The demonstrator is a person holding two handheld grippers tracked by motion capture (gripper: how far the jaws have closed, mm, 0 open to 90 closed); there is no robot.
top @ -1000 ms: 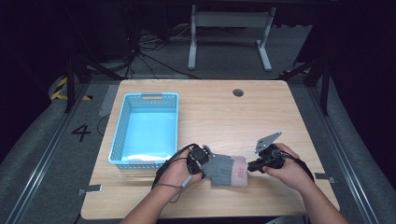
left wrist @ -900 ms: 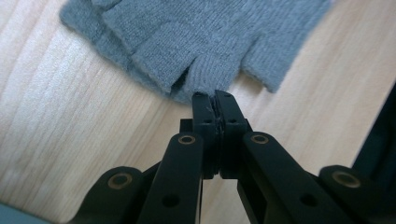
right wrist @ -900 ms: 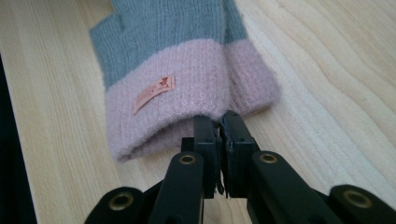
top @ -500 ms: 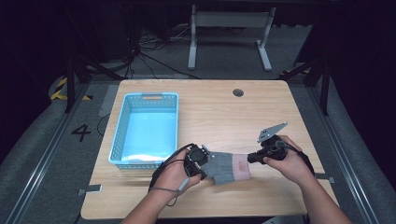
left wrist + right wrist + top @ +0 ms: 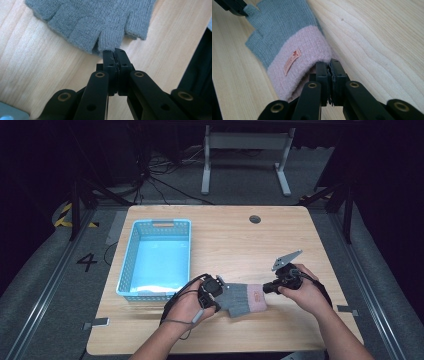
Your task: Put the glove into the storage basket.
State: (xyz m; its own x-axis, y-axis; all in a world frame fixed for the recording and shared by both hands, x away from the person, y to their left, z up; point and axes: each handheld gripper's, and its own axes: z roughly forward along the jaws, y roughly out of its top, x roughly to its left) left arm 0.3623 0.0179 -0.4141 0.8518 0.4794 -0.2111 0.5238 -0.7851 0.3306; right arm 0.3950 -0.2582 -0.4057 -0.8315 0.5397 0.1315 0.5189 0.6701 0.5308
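We hold the grey glove stretched flat on the table: left tongs pinch a fingertip, right tongs clamp the pink cuff. Next, probably, we lift it together toward the blue basket.

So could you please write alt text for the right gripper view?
The right gripper, its black jaws shut, pinches the pink cuff of a grey fingerless glove lying on a light wooden table. The left gripper grips a finger end at top left.
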